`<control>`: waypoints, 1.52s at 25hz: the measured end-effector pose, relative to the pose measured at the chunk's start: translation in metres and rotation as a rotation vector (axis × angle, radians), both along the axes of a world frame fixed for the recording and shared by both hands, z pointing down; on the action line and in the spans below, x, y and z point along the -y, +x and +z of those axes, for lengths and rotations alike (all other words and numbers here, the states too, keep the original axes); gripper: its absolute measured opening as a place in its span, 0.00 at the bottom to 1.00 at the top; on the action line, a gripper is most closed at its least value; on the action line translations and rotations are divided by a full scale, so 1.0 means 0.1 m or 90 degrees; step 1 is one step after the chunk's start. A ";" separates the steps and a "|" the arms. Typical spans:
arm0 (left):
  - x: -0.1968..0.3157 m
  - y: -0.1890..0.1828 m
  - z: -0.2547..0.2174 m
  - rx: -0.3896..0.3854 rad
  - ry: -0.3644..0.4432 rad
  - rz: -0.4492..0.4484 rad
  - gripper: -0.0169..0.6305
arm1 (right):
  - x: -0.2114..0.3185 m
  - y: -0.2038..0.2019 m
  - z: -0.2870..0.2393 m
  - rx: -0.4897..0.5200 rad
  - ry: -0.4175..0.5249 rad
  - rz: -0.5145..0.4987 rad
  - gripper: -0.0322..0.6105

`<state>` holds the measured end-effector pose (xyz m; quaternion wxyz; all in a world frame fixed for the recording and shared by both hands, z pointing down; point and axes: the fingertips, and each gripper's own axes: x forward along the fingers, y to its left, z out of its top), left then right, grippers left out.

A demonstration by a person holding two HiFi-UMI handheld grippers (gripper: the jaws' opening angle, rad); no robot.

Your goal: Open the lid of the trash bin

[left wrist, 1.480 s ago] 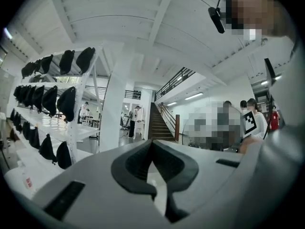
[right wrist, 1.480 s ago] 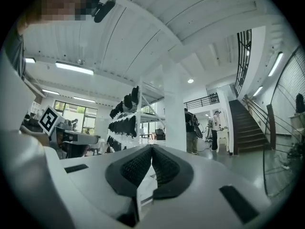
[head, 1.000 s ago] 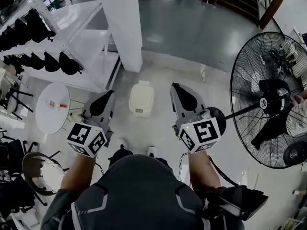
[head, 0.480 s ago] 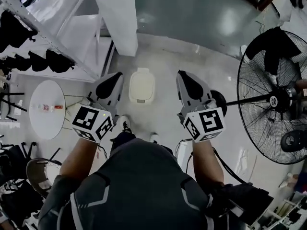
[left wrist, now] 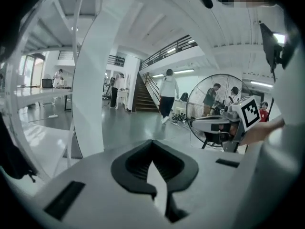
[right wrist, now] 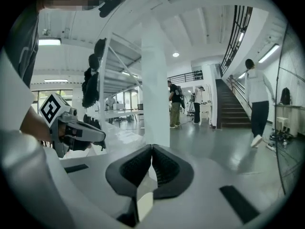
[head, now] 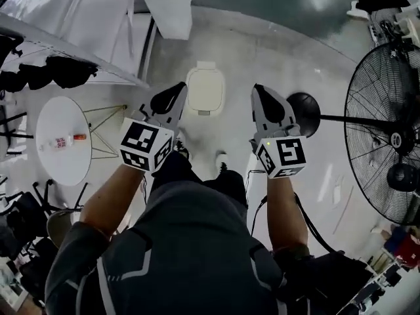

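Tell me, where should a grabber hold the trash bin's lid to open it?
Probably the near edge of the lid, reached from the person's side with one jaw under it. The lid lies flat and shut, and the small block at its far end looks like the hinge.

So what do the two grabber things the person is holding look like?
Both the left gripper and right gripper are light grey wedges with black ribbed pads inside. Each carries a white cube with black square markers; the right cube shows a small green light. A black cable trails by the right arm. The top is dark grey with pale lines.
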<state>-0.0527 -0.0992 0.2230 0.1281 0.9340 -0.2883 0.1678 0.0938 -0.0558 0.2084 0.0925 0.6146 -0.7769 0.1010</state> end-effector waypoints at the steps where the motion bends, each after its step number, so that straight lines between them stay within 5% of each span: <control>1: 0.03 0.02 0.14 0.007 -0.007 0.005 0.04 | 0.05 0.00 0.15 0.005 -0.010 0.003 0.09; 10: 0.00 0.18 1.47 0.071 -0.042 -0.025 0.04 | 0.27 -0.12 1.57 0.041 -0.095 -0.052 0.09; 14: -0.10 0.11 2.07 0.087 -0.042 -0.086 0.04 | 0.16 -0.26 2.27 -0.038 -0.166 -0.122 0.09; 20: -0.19 0.01 3.11 0.128 -0.117 -0.119 0.04 | 0.12 -0.40 3.20 -0.045 -0.238 -0.147 0.09; 23: -0.20 -0.04 3.53 0.136 -0.143 -0.136 0.04 | 0.12 -0.52 3.56 -0.040 -0.227 -0.166 0.09; 38: -0.46 0.10 5.09 0.187 -0.227 -0.062 0.04 | -0.16 -0.77 5.31 0.006 -0.350 -0.137 0.09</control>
